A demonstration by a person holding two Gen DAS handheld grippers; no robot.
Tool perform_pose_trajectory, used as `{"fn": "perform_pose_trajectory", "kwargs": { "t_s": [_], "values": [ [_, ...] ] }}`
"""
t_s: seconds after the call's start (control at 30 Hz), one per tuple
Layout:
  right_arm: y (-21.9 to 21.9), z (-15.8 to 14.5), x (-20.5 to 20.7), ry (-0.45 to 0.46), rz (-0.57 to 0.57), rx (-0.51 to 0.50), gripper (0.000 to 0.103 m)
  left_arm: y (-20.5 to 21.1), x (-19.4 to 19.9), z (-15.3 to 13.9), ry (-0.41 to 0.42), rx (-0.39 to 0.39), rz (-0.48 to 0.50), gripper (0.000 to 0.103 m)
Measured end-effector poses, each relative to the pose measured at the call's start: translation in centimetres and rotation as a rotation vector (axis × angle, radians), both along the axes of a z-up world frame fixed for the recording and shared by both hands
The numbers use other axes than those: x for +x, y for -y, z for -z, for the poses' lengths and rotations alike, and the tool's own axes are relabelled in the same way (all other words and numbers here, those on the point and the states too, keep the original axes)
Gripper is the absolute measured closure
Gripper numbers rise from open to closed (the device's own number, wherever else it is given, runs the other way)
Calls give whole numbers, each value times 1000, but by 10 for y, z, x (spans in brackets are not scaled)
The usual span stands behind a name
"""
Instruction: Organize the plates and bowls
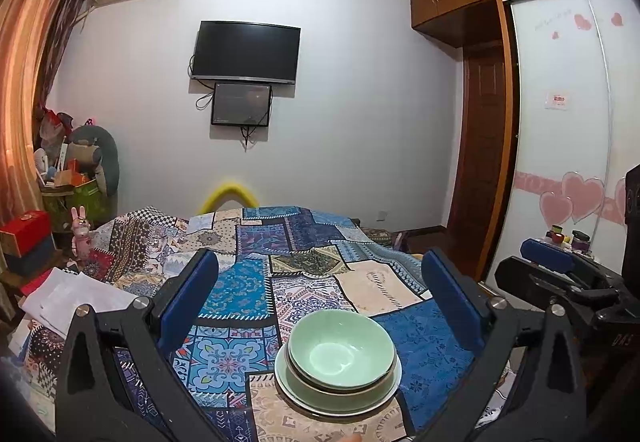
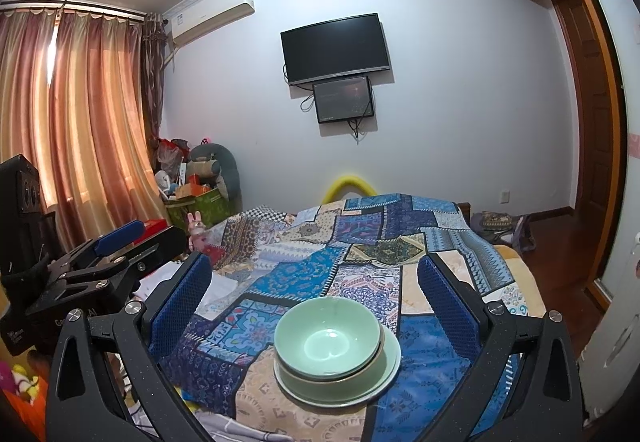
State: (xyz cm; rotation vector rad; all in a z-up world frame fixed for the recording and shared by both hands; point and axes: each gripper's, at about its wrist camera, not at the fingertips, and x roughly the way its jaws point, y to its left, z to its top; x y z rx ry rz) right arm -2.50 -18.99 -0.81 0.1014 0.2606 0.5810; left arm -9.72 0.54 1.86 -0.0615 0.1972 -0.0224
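Item: green bowl [image 1: 341, 352], nested in a second bowl [image 1: 310, 384] on a plate [image 1: 290, 392], one compact stack at the near edge of the patchwork cloth [image 1: 248, 282], centred between both tools; we judged the nesting done to save room.

Left gripper [image 1: 320, 302]: jaws spread wide, holding nothing.
Right gripper [image 2: 314, 302]: likewise wide and empty.

Not determined: how many pieces lay under the stack, or what supports the cloth.
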Motion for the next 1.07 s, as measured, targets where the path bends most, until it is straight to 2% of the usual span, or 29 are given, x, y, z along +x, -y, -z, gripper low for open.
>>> {"fn": "perform_pose_trajectory", "kwargs": {
  "t_s": [0.57, 1.07],
  "values": [
    [-2, -1, -1, 2, -7, -4, 0, 9, -3, 2, 4, 19, 25, 0],
    [-1, 1, 2, -6, -11, -7, 0, 6, -2, 3, 1, -14, 27, 0]
  ]
}}
